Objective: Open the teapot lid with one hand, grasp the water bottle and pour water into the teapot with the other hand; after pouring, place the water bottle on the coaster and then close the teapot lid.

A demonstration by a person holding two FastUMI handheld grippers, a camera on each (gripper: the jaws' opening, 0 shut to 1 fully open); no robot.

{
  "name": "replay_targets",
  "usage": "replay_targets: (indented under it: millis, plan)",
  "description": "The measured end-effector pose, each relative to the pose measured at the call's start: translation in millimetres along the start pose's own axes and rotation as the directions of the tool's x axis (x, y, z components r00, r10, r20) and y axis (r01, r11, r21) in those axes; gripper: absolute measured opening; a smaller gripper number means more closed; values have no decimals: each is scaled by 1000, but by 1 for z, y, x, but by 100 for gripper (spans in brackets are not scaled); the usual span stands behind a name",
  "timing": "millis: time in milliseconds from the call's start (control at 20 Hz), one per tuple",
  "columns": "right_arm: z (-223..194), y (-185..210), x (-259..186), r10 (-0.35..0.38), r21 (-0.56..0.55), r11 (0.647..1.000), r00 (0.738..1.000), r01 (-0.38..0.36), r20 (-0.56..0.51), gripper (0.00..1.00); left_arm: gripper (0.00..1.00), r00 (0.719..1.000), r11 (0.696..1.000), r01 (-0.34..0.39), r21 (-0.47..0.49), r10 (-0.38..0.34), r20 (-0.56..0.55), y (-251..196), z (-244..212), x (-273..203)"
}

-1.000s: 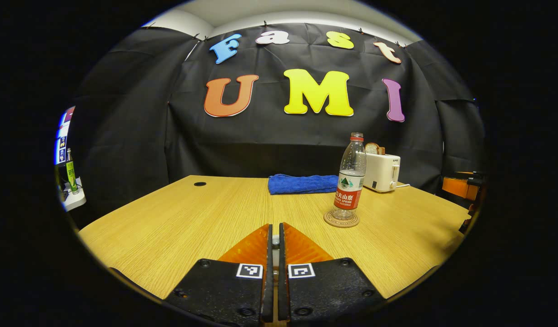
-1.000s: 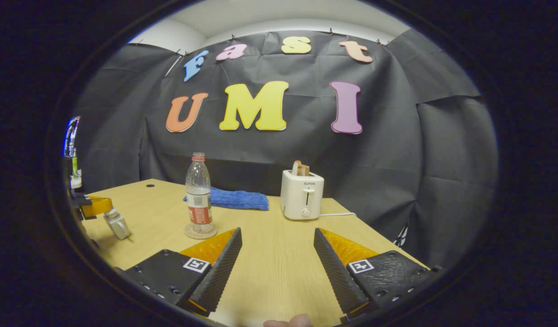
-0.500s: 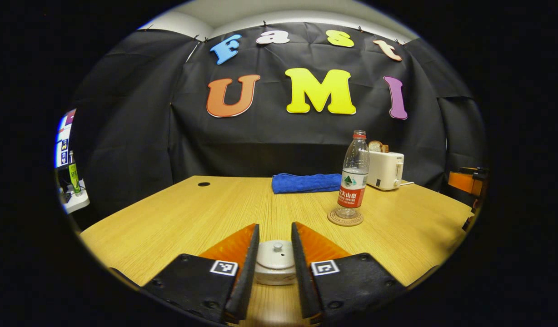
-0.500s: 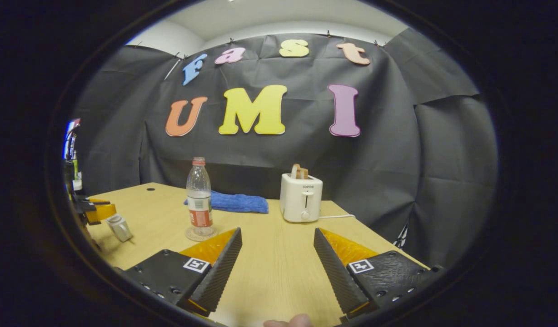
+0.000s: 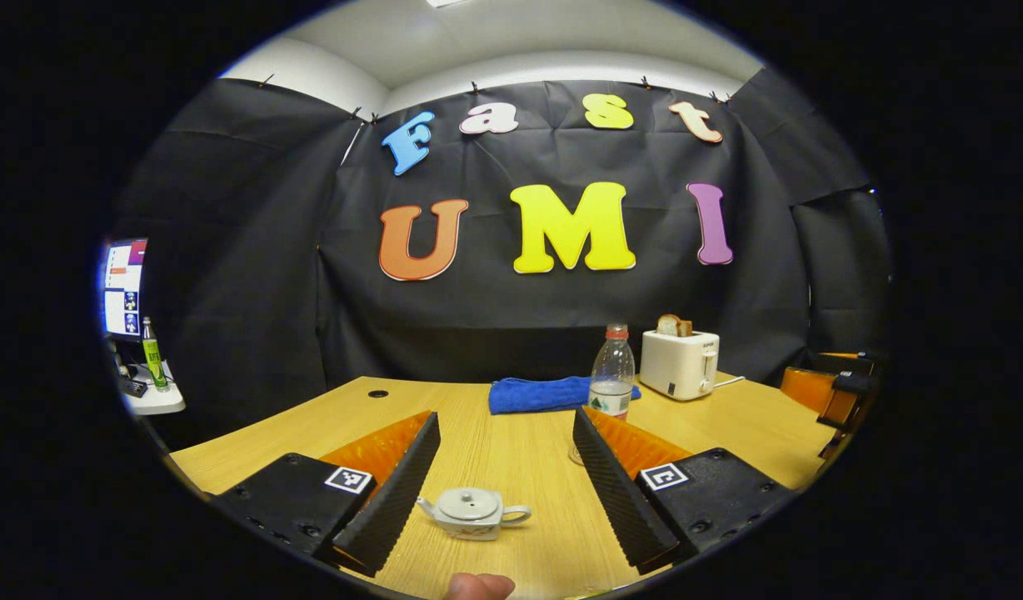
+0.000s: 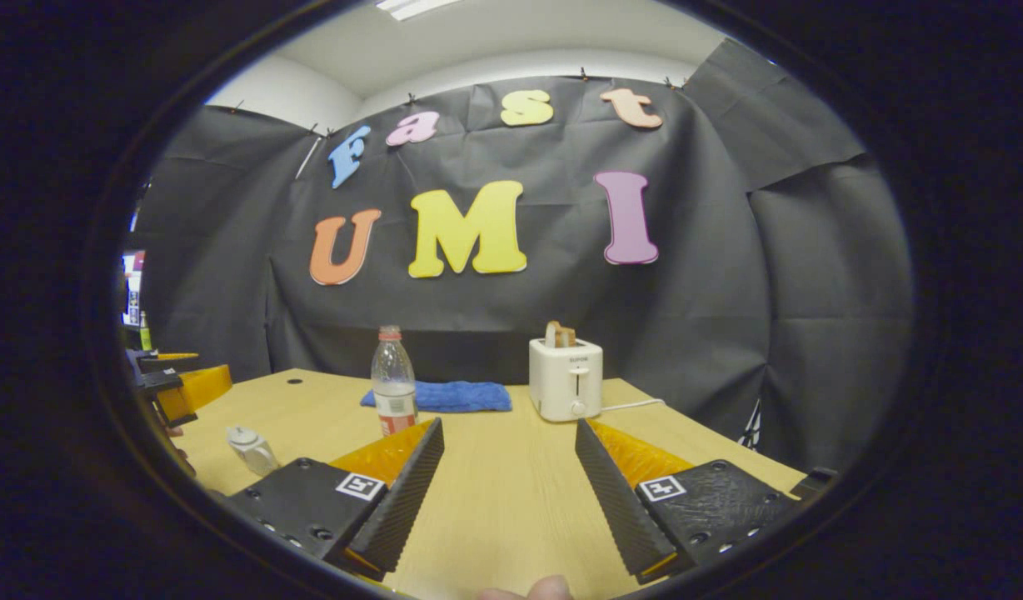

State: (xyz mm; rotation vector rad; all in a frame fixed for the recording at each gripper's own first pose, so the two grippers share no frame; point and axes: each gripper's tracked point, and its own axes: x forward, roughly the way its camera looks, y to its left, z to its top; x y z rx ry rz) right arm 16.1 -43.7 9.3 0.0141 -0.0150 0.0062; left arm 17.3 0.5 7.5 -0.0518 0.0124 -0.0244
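Note:
A small white teapot (image 5: 474, 512) with its lid on stands on the wooden table (image 5: 728, 425), a little beyond my open left gripper (image 5: 505, 412), which holds nothing. The clear water bottle (image 5: 613, 379) with a red cap stands upright farther back, its base hidden behind my right finger. In the right gripper view my right gripper (image 6: 508, 422) is open and holds nothing. There the bottle (image 6: 393, 383) stands ahead to the left, and the teapot (image 6: 253, 450) sits at the far left below the left gripper (image 6: 182, 390).
A blue towel (image 5: 536, 393) lies at the back of the table beside a white toaster (image 5: 678, 362) with bread in it. The right gripper (image 5: 828, 392) shows at the right edge. A person's fingertip (image 6: 528, 590) peeks in at the bottom.
My left gripper has gone from shut to open and has drawn back and up from the teapot, whose lid stays on. The right gripper has pulled back slightly, still open.

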Motion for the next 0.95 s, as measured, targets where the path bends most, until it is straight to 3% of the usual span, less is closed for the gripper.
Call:
replay_targets:
  millis: [350,600,950]
  plan:
    - [34,-1,-50,-22,-41,999,993,27,118,95,100,997,1000,23,-20,-22,79,-38,30,-43]
    - [21,2,-67,-6,-46,999,995,10,103,96,100,996,999,33,-1,-32,88,-55,27,-53]
    - [22,-1,-58,-20,-62,998,996,26,89,95,100,997,999,36,-8,-35,71,-58,20,-45]
